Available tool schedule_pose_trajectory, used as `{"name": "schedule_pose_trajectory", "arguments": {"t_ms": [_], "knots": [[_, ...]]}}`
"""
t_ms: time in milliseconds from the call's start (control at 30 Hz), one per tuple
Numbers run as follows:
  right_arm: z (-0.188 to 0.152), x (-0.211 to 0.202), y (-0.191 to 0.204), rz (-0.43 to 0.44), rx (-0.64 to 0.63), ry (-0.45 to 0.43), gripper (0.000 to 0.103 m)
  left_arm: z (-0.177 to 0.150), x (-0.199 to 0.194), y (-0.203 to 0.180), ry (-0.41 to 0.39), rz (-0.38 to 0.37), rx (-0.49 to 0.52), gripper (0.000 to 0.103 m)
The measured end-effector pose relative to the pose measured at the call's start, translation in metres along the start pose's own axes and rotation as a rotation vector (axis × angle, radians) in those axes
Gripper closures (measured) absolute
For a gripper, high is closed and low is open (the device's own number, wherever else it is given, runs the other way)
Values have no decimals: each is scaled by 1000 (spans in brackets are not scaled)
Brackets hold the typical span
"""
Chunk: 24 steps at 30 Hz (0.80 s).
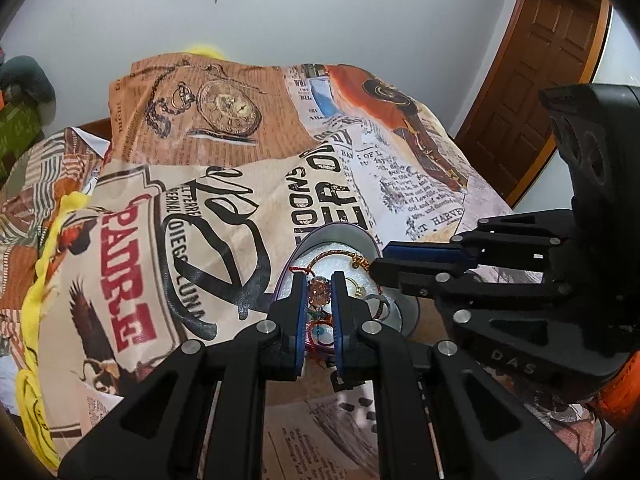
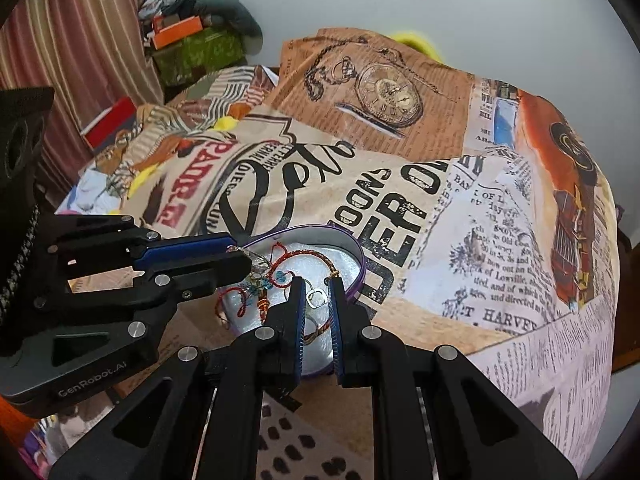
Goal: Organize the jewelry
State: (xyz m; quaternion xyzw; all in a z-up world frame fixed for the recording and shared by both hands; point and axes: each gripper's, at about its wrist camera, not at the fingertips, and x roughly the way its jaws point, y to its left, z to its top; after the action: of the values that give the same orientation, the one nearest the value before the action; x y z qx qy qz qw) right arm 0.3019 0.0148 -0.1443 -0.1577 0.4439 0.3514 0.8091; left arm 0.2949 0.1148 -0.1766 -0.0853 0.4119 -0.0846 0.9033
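While both cameras look into the same purple-rimmed oval tin [image 2: 358,256], each shows different pieces of the jewelry lying on its pale glittery lining. From the left wrist, a round rose-coloured sparkly pendant [image 1: 319,289] sits between the blue pads of the left gripper [image 1: 318,280], with a red thread bracelet [image 1: 316,326] carrying a blue eye bead below it; the pads stand close on either side of the pendant, but whether they actually touch it I cannot tell. From the right wrist, the same gripper [image 2: 246,258] appears side-on at the tin's left rim, its tips nearly together with something small and glinting at their end, above curls of red cord with turquoise beads [image 2: 276,276]. The right gripper [image 2: 316,292] hovers over the tin with its jaws slightly parted around a small silver ring [image 2: 317,298], not visibly pressing it; in the left view its tips [image 1: 378,262] lie near a gold clasp [image 1: 358,260].

The tin rests on a printed cloth [image 2: 420,208] covering the table. Legible print includes "PADRE" in red, "T. HARVEY", "BANK OF L" and a drawn pocket watch. One gripper body reads "GenRobot.AI"; the other shows "DAS". A brown panelled door [image 1: 556,52] shows only in the left view, striped curtains [image 2: 80,40] only in the right.
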Motion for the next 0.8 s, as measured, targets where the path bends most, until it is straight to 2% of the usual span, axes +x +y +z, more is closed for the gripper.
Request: {"name": "schedule_pose_trajectory", "arguments": {"t_ms": [467, 567, 800], "knots": [[1, 11, 6, -28, -53, 27, 91, 1, -7, 3, -4, 15, -7, 93], [3, 4, 8, -31, -54, 17, 84, 2, -17, 1, -16, 22, -8, 93], [4, -28, 18, -96, -70, -53, 83, 8, -60, -7, -97, 51, -14, 93]]}}
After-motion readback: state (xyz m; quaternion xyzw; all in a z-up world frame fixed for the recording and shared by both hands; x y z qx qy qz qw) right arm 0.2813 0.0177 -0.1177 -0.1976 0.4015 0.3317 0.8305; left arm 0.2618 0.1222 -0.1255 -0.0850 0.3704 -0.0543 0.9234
